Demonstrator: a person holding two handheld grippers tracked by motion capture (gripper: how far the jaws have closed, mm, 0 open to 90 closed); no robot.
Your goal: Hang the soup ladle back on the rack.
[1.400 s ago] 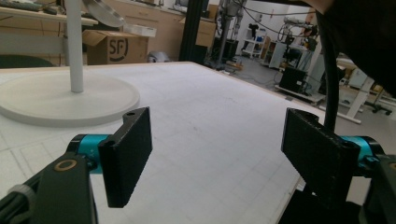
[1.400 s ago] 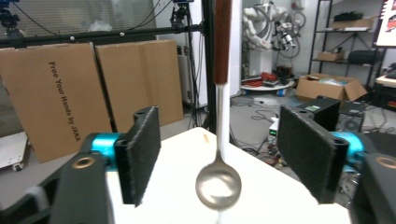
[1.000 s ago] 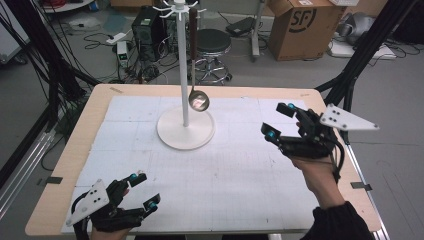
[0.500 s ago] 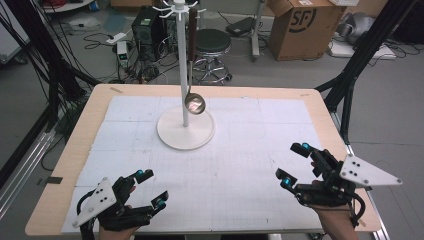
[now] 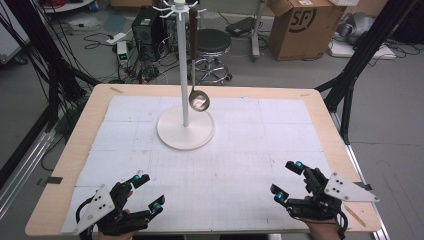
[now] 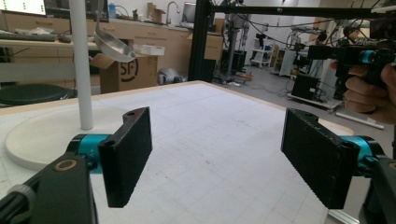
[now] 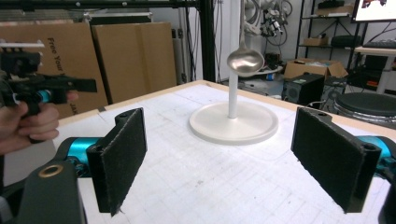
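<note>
**Ladle hung on its stand, both grippers parted at the near edge**

White gridded matting covers the wooden table (image 5: 95,107). On it, a white hook stand (image 5: 185,75) carries a steel ladle (image 5: 199,101), long axis vertical, bowl down beside the pole. Both grippers sit well short of the stand, toward the person: left gripper (image 5: 142,196) and right gripper (image 5: 289,180), jaws spread, grasping nothing. Neither looks clearly nearer. Beyond the stand, a carton (image 5: 300,25) reads "SF".
</note>
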